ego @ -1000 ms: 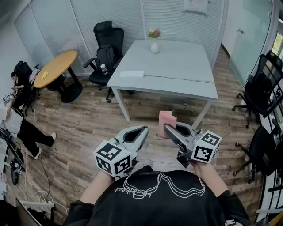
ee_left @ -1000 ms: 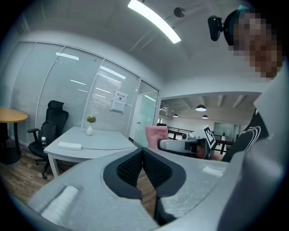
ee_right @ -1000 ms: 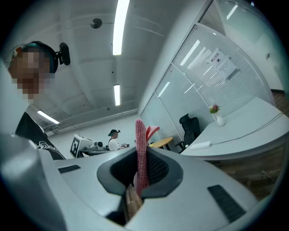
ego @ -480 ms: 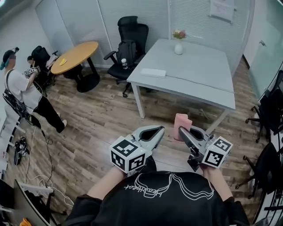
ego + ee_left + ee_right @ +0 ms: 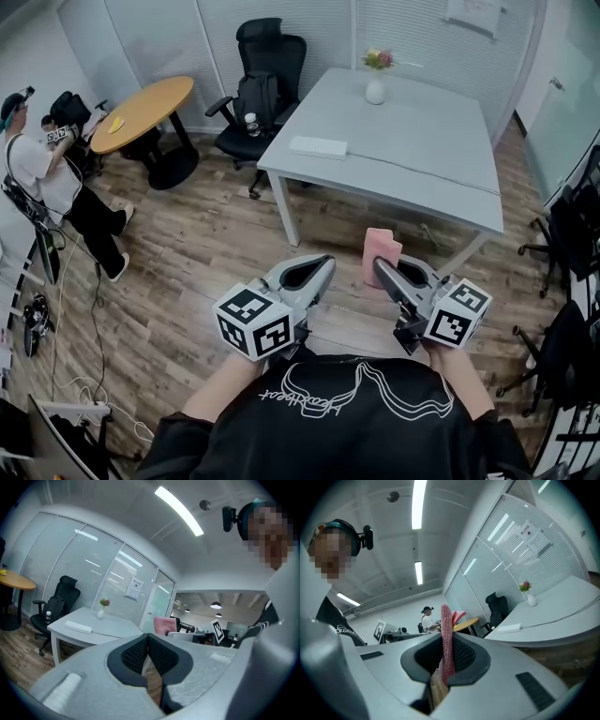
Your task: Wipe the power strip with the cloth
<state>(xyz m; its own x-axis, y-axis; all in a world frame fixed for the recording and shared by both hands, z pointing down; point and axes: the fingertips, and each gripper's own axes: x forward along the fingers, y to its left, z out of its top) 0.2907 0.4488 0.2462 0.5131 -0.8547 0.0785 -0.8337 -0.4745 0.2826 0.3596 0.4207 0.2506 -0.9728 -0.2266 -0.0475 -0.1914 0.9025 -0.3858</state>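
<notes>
A white power strip point(image 5: 318, 146) lies near the left edge of the grey table point(image 5: 422, 159), its cable running right across the top; it also shows as the power strip point(image 5: 78, 627) and the power strip point(image 5: 508, 628). My right gripper point(image 5: 385, 269) is shut on a pink cloth point(image 5: 380, 255), which stands upright between its jaws as the cloth point(image 5: 446, 639). My left gripper point(image 5: 321, 264) is shut with nothing in it. Both are held in front of my chest, well short of the table.
A white vase with flowers point(image 5: 376, 84) stands at the table's far end. A black office chair point(image 5: 262, 84) sits left of the table, a round wooden table point(image 5: 141, 112) further left. A person point(image 5: 47, 187) stands at the left. More chairs point(image 5: 572, 234) line the right wall.
The view has shifted: the table and chair moved right and then slightly left in frame, and the person at left stood up. Both grippers stay shut, the cloth still held.
</notes>
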